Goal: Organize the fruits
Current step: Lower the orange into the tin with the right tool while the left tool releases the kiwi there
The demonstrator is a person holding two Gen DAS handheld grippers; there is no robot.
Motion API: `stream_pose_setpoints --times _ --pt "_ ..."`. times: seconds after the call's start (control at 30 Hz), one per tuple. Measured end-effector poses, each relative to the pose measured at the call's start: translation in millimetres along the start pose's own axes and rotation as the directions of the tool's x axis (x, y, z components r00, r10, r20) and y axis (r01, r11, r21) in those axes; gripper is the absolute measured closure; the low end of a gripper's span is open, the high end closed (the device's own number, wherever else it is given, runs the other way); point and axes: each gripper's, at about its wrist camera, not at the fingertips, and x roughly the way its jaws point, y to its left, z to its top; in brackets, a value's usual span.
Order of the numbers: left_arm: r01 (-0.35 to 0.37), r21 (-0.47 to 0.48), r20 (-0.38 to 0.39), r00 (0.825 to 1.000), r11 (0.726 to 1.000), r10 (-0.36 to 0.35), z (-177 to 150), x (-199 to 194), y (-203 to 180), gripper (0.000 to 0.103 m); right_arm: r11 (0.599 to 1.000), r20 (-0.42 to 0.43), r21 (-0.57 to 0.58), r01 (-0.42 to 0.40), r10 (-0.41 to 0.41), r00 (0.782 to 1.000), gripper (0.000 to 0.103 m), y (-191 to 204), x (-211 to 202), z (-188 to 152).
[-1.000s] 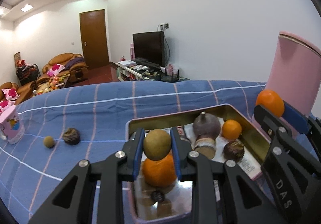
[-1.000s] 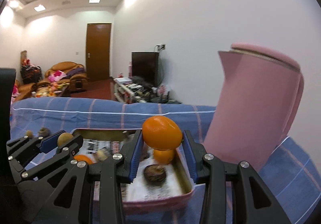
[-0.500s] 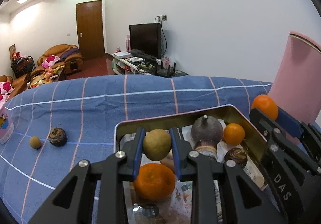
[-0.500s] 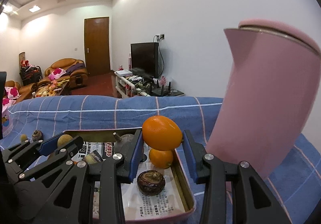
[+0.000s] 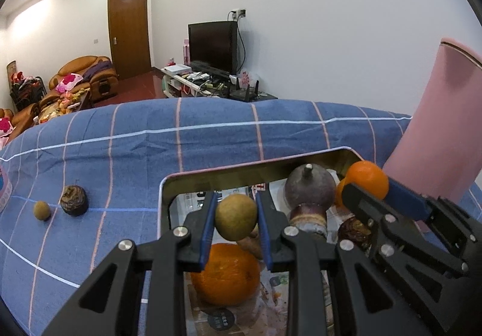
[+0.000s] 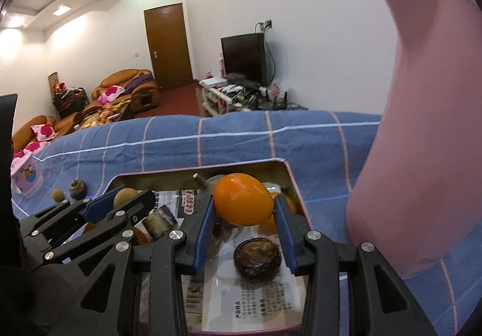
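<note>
My left gripper is shut on a small tan-green round fruit and holds it above a metal tray lined with printed paper. A large orange, a purple mangosteen and a dark wrinkled fruit lie in the tray. My right gripper is shut on a small orange above the tray's right side. A dark wrinkled fruit lies below it. The right gripper also shows in the left wrist view.
On the blue checked cloth left of the tray lie a dark wrinkled fruit and a small tan fruit. A tall pink jug stands close on the right of the tray. A pink cup stands far left.
Both grippers have moved forward and lower over the tray, each still holding its fruit. The pink jug looms larger on the right.
</note>
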Motion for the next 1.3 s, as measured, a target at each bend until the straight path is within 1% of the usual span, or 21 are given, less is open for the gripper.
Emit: stream_pose_setpoints --times 0.27,0.5,0.53,0.67,0.7,0.73,0.8,0.9,0.97,1.0,1.07,1.13,1.17,1.23,1.3 --pt "-0.008 0.004 -0.008 1.0 1.0 0.008 -0.2 1.8 0.6 0.075 0.994 -0.068 0.079 -0.082 0.087 0.994 0.06 -13.9 14.9 -3.9" --pt "-0.012 -0.001 -0.01 1.0 1.0 0.012 0.1 2.2 0.2 0.075 0.993 -0.071 0.079 -0.085 0.09 0.993 0.06 -13.8 12.1 -4.7" --pt "-0.014 -0.001 -0.009 1.0 1.0 0.014 0.5 2.0 0.3 0.075 0.994 -0.062 0.074 -0.083 0.087 0.994 0.06 -13.8 9.4 -4.0" --pt "-0.016 -0.002 -0.008 1.0 1.0 0.016 0.9 1.3 1.3 0.075 0.999 0.026 0.025 -0.044 0.044 0.999 0.059 -8.8 -8.6 1.0" --pt "-0.018 0.0 -0.007 1.0 1.0 0.018 0.9 1.3 1.0 0.075 0.999 0.056 0.019 -0.029 0.027 0.998 0.056 -7.4 -14.2 2.0" --pt "-0.02 0.003 -0.007 1.0 1.0 0.02 0.1 -0.2 0.7 0.075 1.0 0.081 0.016 -0.01 0.009 0.997 0.049 -7.2 -19.0 2.4" --pt "-0.033 0.014 -0.003 0.999 0.999 0.033 -0.1 -1.6 -1.7 0.075 0.999 0.131 0.011 0.035 -0.037 0.991 0.043 -6.2 -26.5 3.0" --pt "-0.047 0.03 0.002 0.999 0.998 0.047 0.3 -2.5 -5.7 0.075 0.997 0.174 0.01 0.081 -0.081 0.981 0.041 -5.5 -32.5 2.6" --pt "-0.06 0.037 -0.002 0.998 0.998 0.06 0.3 -1.8 -9.7 0.074 0.995 0.184 0.022 0.102 -0.104 0.977 0.039 -6.9 -33.6 2.8" --pt "-0.068 0.038 -0.004 0.998 0.997 0.069 -0.2 -1.9 -10.8 0.073 0.994 0.186 0.03 0.104 -0.108 0.977 0.037 -8.5 -33.9 2.8" --pt "-0.078 0.039 0.0 0.997 0.996 0.078 0.4 -2.3 -12.0 0.063 0.993 0.189 0.046 0.106 -0.112 0.975 0.036 -10.2 -34.9 3.1" --pt "-0.106 0.043 0.013 0.994 0.993 0.106 0.3 -5.2 -13.3 0.039 0.992 0.196 0.057 0.112 -0.121 0.973 0.035 -12.2 -36.1 3.5" --pt "-0.115 0.049 0.028 0.993 0.992 0.114 -0.5 -7.7 -14.2 0.034 0.992 0.196 0.061 0.112 -0.121 0.973 0.035 -12.3 -36.3 3.5" --pt "-0.129 0.077 0.061 0.99 0.989 0.125 -2.0 -13.2 -19.9 0.01 0.992 0.19 0.069 0.11 -0.121 0.974 0.035 -12.1 -35.7 4.3" --pt "-0.157 0.098 0.095 0.984 0.983 0.148 -3.2 -19.0 -25.1 0.0 0.991 0.183 0.075 0.11 -0.122 0.976 0.035 -12.3 -34.8 4.5"
